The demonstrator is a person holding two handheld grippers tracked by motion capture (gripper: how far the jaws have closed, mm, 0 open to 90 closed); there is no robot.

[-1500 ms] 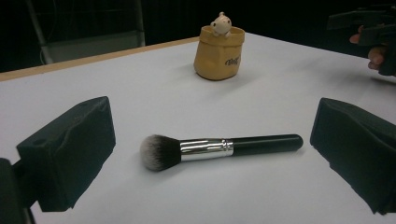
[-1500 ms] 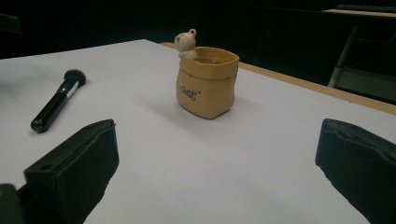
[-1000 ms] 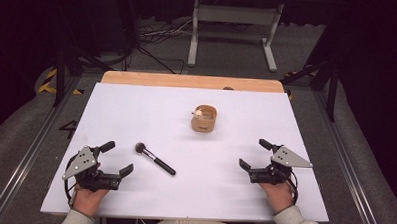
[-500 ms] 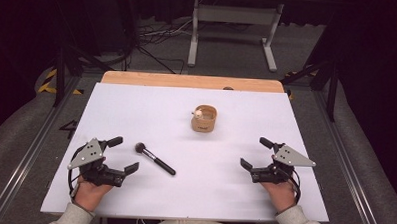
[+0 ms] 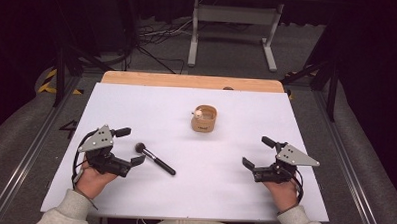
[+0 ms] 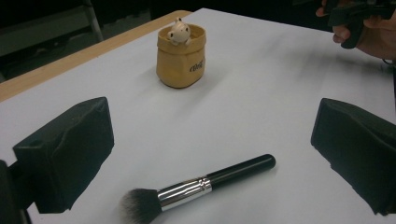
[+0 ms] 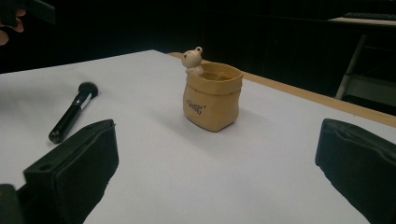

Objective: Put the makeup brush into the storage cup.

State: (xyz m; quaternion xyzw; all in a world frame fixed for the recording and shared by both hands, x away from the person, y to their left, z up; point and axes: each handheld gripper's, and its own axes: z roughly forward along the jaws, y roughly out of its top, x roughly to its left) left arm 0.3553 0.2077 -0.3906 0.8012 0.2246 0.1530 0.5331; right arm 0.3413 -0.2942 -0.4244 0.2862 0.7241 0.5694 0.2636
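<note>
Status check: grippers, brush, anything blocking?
Left gripper open, jaws either side of the makeup brush, no contact. Right gripper open, holding nothing. Brush flat on the table. Sack-shaped pot stands apart; nothing blocking.

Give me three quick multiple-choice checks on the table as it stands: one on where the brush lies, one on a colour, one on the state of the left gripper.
1. Where does the makeup brush lie?
A. Inside the pot
B. Flat on the white table, just ahead of the left gripper
C. Beside the right gripper

2. What colour is the small pot?
A. Tan
B. Blue
C. Black

3. How does the left gripper stand?
A. Shut on the brush
B. Shut on nothing
C. Open, holding nothing

Key: 1 B, the left gripper view shows the brush on the table between and ahead of its jaws. 2 A, both gripper views show a tan, sack-shaped pot with a little figure at its rim. 3 C, its jaws stand wide apart and the brush lies untouched.
</note>
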